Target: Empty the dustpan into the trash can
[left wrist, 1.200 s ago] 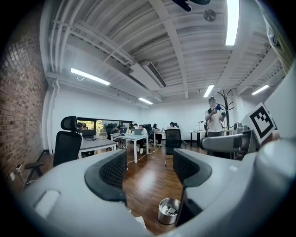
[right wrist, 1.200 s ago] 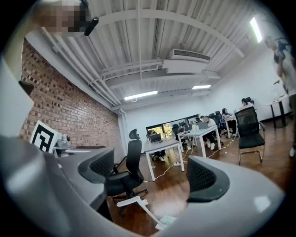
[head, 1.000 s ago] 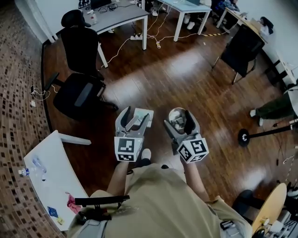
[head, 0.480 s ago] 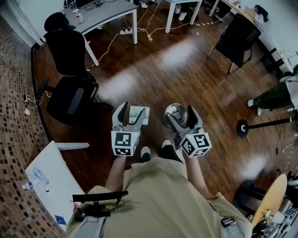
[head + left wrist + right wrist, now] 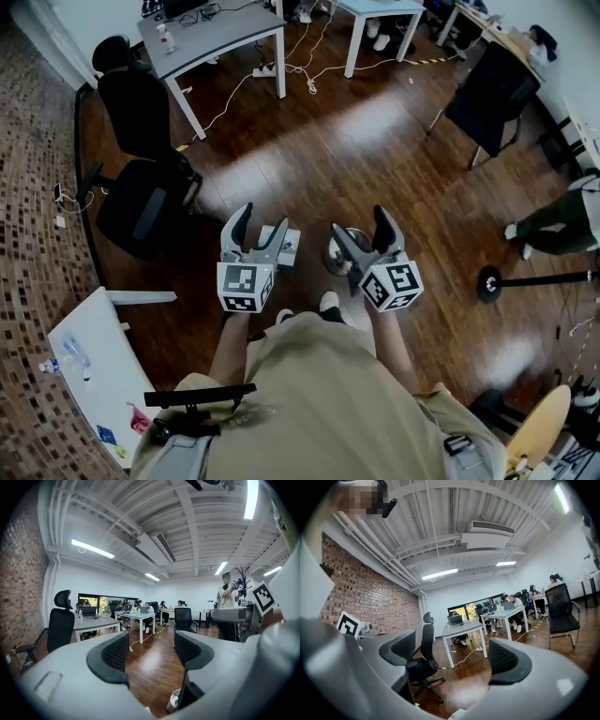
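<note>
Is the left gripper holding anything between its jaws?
No, the left gripper has its jaws apart, only dark brown wooden floor showing between them.

Wood floor (image 5: 366,141) is lying open ahead of you, wide enough for both arms. Office chair (image 5: 141,192) is crowding your left side. White table (image 5: 84,347) is boxing in your lower left. Trash can (image 5: 337,255) and dustpan (image 5: 289,242) are sitting just past your feet. Stand base (image 5: 488,279) is standing off right.

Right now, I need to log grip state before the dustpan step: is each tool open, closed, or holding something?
Left tool: open, nothing between its jaws.
Right tool: open, nothing between its jaws.
</note>
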`<state>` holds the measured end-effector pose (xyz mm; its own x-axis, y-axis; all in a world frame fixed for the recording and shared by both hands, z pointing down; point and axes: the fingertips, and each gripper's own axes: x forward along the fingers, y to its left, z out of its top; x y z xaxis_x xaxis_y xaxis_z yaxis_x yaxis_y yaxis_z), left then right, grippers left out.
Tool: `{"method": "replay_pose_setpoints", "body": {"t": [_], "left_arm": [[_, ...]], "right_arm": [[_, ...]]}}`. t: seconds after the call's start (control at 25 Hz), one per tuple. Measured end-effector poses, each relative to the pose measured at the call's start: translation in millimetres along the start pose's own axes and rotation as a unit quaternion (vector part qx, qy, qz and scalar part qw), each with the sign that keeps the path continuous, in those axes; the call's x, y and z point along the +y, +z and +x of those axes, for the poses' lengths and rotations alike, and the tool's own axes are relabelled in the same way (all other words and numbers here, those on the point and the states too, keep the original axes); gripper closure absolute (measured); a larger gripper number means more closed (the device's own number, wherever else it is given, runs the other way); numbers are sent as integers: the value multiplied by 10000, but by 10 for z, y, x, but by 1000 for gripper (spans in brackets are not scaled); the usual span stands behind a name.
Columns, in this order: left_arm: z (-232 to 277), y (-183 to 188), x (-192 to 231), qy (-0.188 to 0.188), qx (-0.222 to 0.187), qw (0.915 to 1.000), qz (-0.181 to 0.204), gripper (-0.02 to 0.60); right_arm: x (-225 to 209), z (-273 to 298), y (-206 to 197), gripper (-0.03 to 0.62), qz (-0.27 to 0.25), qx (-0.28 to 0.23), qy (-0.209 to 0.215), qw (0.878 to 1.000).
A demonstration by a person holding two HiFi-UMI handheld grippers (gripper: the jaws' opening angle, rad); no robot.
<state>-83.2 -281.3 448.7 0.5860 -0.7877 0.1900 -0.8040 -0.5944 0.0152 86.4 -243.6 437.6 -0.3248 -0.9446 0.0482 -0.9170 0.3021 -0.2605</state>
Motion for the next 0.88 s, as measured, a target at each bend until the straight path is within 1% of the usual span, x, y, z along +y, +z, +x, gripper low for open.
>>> {"method": "replay_pose_setpoints", "body": {"t": [0.12,0.2,0.24,0.28,0.32,0.44,0.56,0.68,0.76,0.84,0.88], "left_arm": [[106,37,-2,218,15,9998,-25,285],[144,52,-28,352,11,9994,-65,285],[163,60,-55,406,2,9991,-72,285],[186,66,-89,446,-5,9990,-68,285],[211,67,-124,473,-1,9989,-52,285],[253,25,-168,543,80,9985,-24,285],[240,-46,-68,678,188,9975,-84,284],[287,-181,66,736,499,9960,15,282],[275,-276,184,746,762,9943,91,284],[209,-455,332,744,1159,9904,102,284],[161,-571,413,735,1391,9875,92,284]], "right_arm": [[-154,70,56,114,22,-6,160,9999],[-203,96,48,114,10,24,377,9993],[-217,100,45,120,12,33,512,9987],[-233,100,48,152,19,29,632,9980],[-256,100,52,161,12,16,711,9975],[-323,128,7,161,-237,140,698,9972],[-339,177,-96,155,-449,366,687,9959],[-383,212,-154,155,-446,486,679,9955],[-366,239,-179,155,-536,557,694,9946],[-342,264,-226,155,-598,647,679,9938],[-343,280,-254,155,-540,684,652,9941]]}}
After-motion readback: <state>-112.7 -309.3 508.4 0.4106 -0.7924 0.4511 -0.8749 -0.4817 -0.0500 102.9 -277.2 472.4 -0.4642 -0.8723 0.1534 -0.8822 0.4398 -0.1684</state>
